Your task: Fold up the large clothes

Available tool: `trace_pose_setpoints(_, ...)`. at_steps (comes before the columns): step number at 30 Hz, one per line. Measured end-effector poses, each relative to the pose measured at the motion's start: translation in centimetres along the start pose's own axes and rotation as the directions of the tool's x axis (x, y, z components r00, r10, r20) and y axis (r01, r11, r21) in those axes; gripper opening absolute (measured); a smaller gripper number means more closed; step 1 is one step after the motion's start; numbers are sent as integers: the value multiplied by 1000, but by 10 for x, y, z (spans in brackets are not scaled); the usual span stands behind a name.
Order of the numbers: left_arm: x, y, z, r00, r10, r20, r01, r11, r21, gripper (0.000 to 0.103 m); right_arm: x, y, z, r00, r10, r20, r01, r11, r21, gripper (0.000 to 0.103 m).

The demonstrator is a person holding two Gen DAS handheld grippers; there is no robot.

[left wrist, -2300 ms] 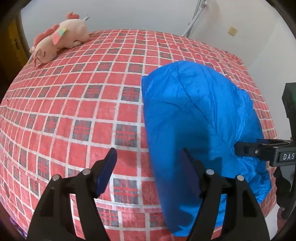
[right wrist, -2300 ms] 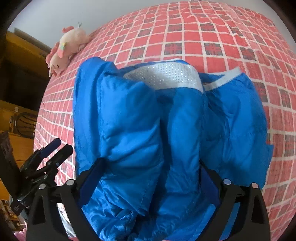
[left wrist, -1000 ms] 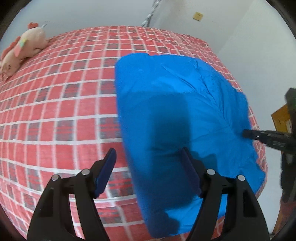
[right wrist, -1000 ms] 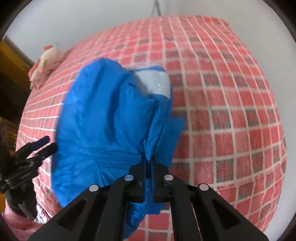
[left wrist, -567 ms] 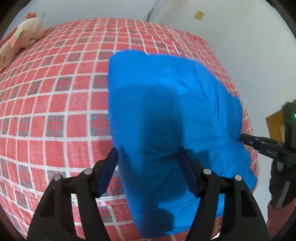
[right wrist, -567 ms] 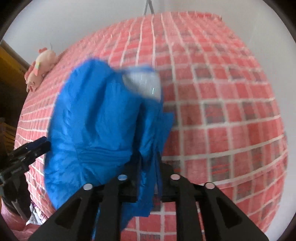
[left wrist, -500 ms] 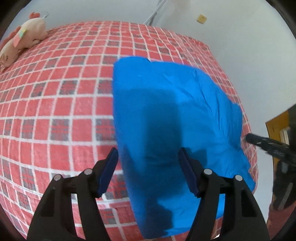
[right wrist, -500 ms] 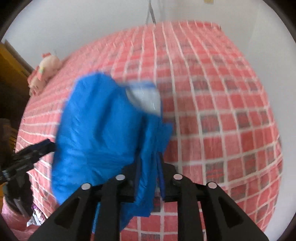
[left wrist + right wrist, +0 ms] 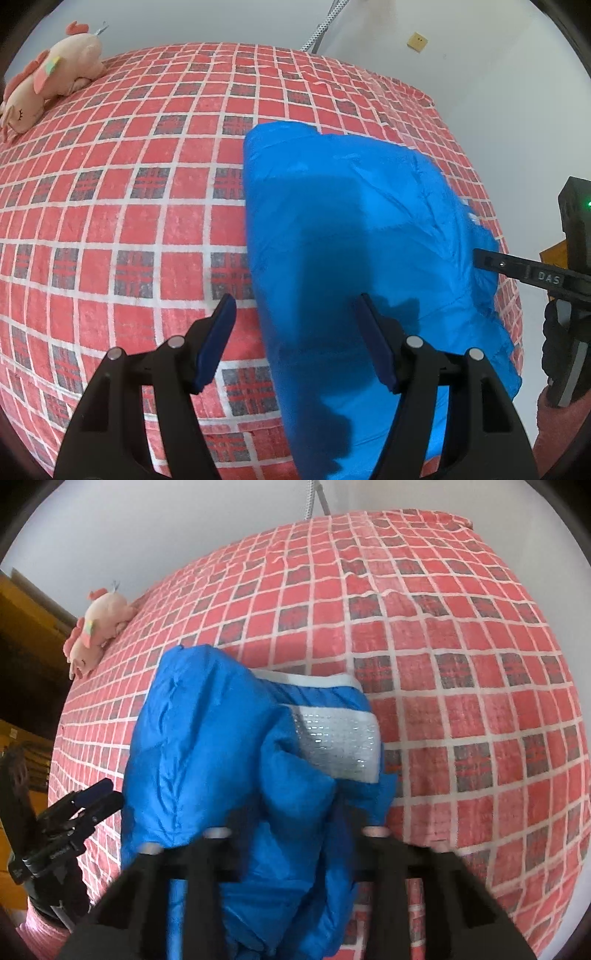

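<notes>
Blue jacket (image 9: 351, 236) on checked bed (image 9: 129, 206), white lining (image 9: 338, 738) seen only from right wrist, left gripper (image 9: 297, 332) fingers spread empty, right gripper (image 9: 291, 834) fingers apart around jacket folds

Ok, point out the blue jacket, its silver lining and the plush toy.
blue jacket (image 9: 332, 206): left wrist view, middle of folded back.
silver lining (image 9: 338, 738): right wrist view, centre of shiny patch.
plush toy (image 9: 51, 85): left wrist view, its body.

Even bright light, heavy fisheye warp, right-wrist foreground blurred
</notes>
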State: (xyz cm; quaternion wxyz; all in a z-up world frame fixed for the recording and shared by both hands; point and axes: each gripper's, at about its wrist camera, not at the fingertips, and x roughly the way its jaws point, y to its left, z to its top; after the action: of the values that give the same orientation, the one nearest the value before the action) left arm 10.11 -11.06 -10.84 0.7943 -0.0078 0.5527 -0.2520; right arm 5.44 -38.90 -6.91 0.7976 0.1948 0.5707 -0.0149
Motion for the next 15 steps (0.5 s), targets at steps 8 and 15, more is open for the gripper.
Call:
trace_pose_setpoints(8, 6, -26, 3, 1000, -9, 3, 9, 999, 46, 66, -9, -38, -22, 999, -30, 16, 28, 992, 120, 5)
trace_pose_setpoints(15, 30, -36, 2, 1000, -20, -17, 21, 999, 40, 69, 28, -46, -35, 997, -67, -32, 71, 987, 146, 7)
